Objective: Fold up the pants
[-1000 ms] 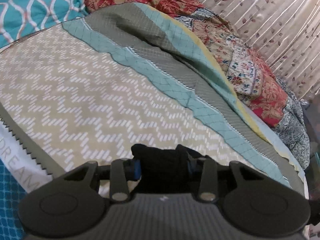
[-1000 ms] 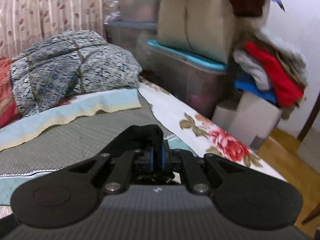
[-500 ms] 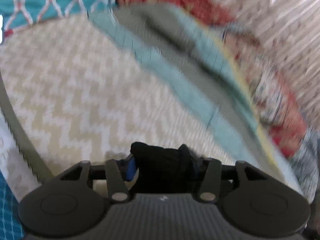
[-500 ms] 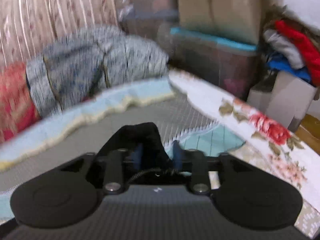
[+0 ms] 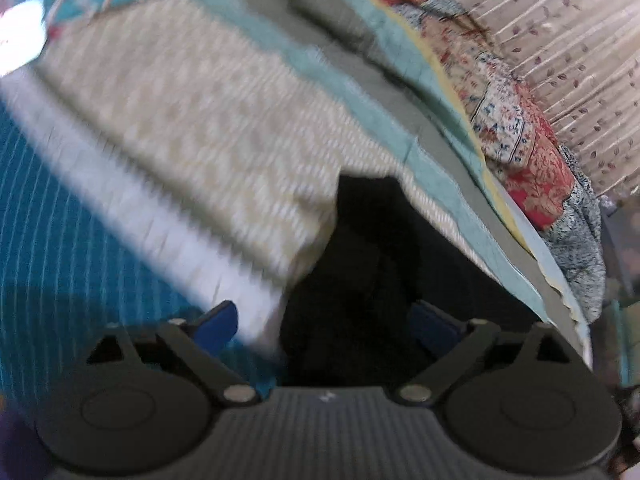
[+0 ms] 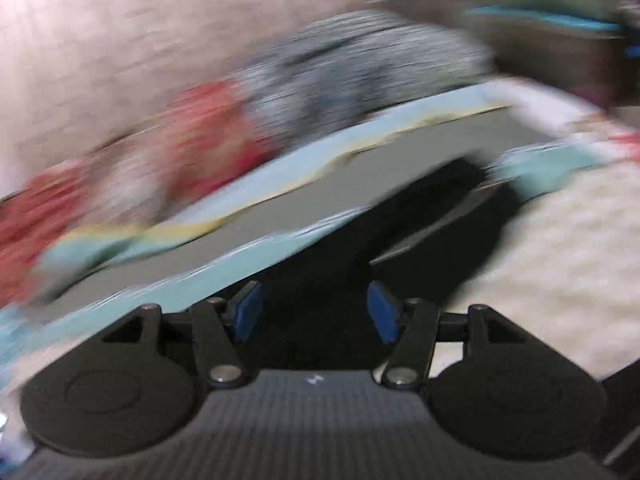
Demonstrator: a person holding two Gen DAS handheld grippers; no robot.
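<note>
- The right wrist view is smeared by motion; the heap of bedding [image 6: 248, 120] and the boxes [image 6: 552, 12] behind it are streaks.
- The black pants [image 6: 420, 236] show no seams or folds.
- In the left wrist view the zigzag bedspread [image 5: 192, 120] is blurred, and the pants [image 5: 380, 280] are a dark mass cut off below by the gripper body.

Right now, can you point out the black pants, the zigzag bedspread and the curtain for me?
pants [image 5: 372, 264], left wrist view, on the dark cloth ahead of the fingers.
bedspread [image 5: 192, 120], left wrist view, on its beige zigzag middle.
curtain [image 5: 572, 40], left wrist view, on a leaf-printed pleat at upper right.
</note>
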